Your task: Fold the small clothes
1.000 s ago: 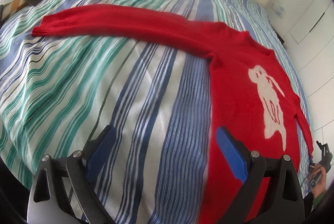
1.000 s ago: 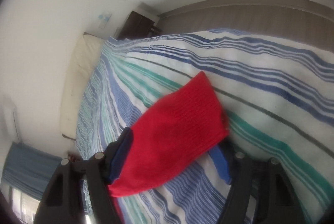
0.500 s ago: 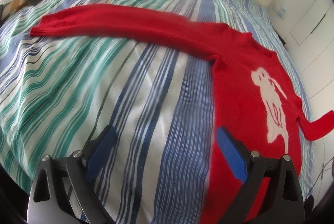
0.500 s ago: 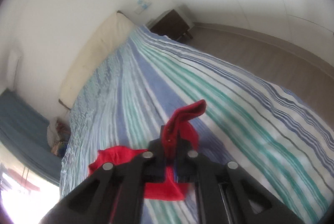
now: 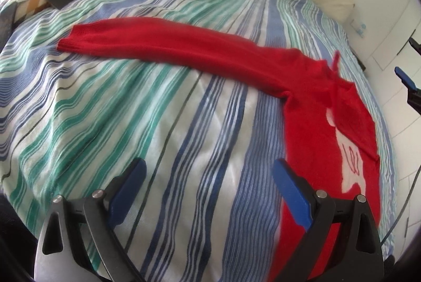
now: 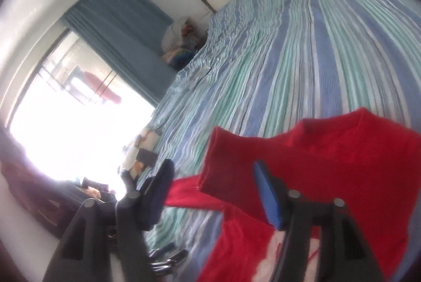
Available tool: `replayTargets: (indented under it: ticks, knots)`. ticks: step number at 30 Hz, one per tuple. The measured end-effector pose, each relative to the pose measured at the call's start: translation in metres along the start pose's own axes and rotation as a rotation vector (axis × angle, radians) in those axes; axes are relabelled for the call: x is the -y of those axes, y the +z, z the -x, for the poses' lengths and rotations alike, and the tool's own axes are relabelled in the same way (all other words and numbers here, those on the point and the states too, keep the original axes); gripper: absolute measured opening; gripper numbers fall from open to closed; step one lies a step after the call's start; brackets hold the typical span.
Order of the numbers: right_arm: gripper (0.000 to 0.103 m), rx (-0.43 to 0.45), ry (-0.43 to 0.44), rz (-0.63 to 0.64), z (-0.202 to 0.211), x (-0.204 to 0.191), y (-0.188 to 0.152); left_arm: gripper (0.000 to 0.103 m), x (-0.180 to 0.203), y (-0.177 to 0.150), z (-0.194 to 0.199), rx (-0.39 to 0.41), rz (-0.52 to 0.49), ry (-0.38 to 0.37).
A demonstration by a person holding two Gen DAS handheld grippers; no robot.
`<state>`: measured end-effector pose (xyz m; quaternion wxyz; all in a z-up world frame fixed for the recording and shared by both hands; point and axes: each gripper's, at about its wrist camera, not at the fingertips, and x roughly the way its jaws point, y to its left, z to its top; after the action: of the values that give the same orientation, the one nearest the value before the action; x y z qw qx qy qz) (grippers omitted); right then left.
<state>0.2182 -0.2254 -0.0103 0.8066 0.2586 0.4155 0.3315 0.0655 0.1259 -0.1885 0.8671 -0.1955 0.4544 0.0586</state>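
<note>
Over striped bed (image 5: pixel 184 124), R gripper (image 6: pixel 213 192) just opened, sweater (image 5: pixel 315 124) sleeve released; L gripper (image 5: pixel 208 187) wide

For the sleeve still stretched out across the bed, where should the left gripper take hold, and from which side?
Grip the long sleeve at its cuff, coming from beyond the cuff end along the sleeve's length. The cuff lies flat and free on the striped sheet, so a pinch there probably lets the whole sleeve swing over the sweater body. The left gripper is open.
</note>
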Motion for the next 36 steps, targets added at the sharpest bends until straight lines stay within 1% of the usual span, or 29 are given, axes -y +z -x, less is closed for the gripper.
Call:
replayTargets:
  ticks: [1,3,5,7,9,12,14,15,17,18,19,21,23,25,26,28,30,33,35,36]
  knots:
    - [0.069,-0.004,0.003,-0.009,-0.004,0.003,-0.008,0.097,0.0,0.0,0.001,0.003,0.0,-0.002]
    - [0.069,0.003,0.003,-0.019,0.004,0.015,-0.022,0.097,-0.001,0.001,0.001,0.002,0.003,-0.012]
    - [0.069,0.017,-0.051,-0.027,0.019,0.034,-0.031,0.097,0.0,0.002,-0.002,-0.005,0.013,-0.023]
    - [0.069,0.03,-0.161,-0.018,0.039,0.057,-0.042,0.097,0.001,0.003,-0.005,-0.016,0.019,-0.03]
    - [0.069,0.029,-0.295,-0.003,0.067,0.084,-0.041,0.097,0.004,0.002,-0.007,-0.02,0.013,-0.026]
    - [0.069,0.021,-0.552,0.074,0.091,0.113,-0.046,0.097,0.01,-0.001,-0.006,-0.013,-0.015,-0.006]
    - [0.069,-0.021,-0.665,0.148,0.092,0.128,-0.053,0.097,0.012,-0.004,-0.007,-0.014,-0.033,0.014]
    - [0.069,-0.053,-0.693,0.173,0.092,0.134,-0.059,0.097,0.013,-0.005,-0.008,-0.016,-0.038,0.023]
    - [0.067,-0.102,-0.694,0.203,0.084,0.142,-0.069,0.097,0.013,-0.006,-0.011,-0.02,-0.04,0.035]
    - [0.065,-0.107,-0.683,0.217,0.082,0.14,-0.075,0.097,0.012,-0.006,-0.012,-0.021,-0.041,0.041]
    - [0.061,-0.104,-0.654,0.235,0.078,0.136,-0.079,0.097,0.012,-0.007,-0.013,-0.022,-0.043,0.047]
    - [0.057,-0.11,-0.59,0.288,0.064,0.127,-0.082,0.097,0.012,-0.007,-0.014,-0.022,-0.05,0.059]
    - [0.055,-0.14,-0.61,0.374,0.045,0.118,-0.087,0.097,0.012,-0.009,-0.014,-0.02,-0.061,0.07]
    - [0.055,-0.186,-0.625,0.461,0.034,0.115,-0.095,0.097,0.012,-0.009,-0.012,-0.018,-0.069,0.073]
    - [0.055,-0.208,-0.622,0.483,0.034,0.117,-0.098,0.097,0.012,-0.009,-0.012,-0.018,-0.069,0.069]
    - [0.055,-0.221,-0.613,0.5,0.043,0.124,-0.102,0.097,0.011,-0.009,-0.012,-0.023,-0.06,0.057]
    - [0.055,-0.236,-0.647,0.514,0.054,0.132,-0.104,0.097,0.013,-0.007,-0.016,-0.031,-0.049,0.042]
    - [0.055,-0.299,-0.764,0.578,0.055,0.144,-0.105,0.097,0.018,-0.007,-0.021,-0.038,-0.062,0.044]
    - [0.051,-0.318,-0.81,0.614,0.05,0.149,-0.104,0.097,0.021,-0.009,-0.021,-0.037,-0.083,0.059]
    - [0.046,-0.32,-0.828,0.628,0.047,0.15,-0.103,0.097,0.022,-0.01,-0.021,-0.037,-0.09,0.064]
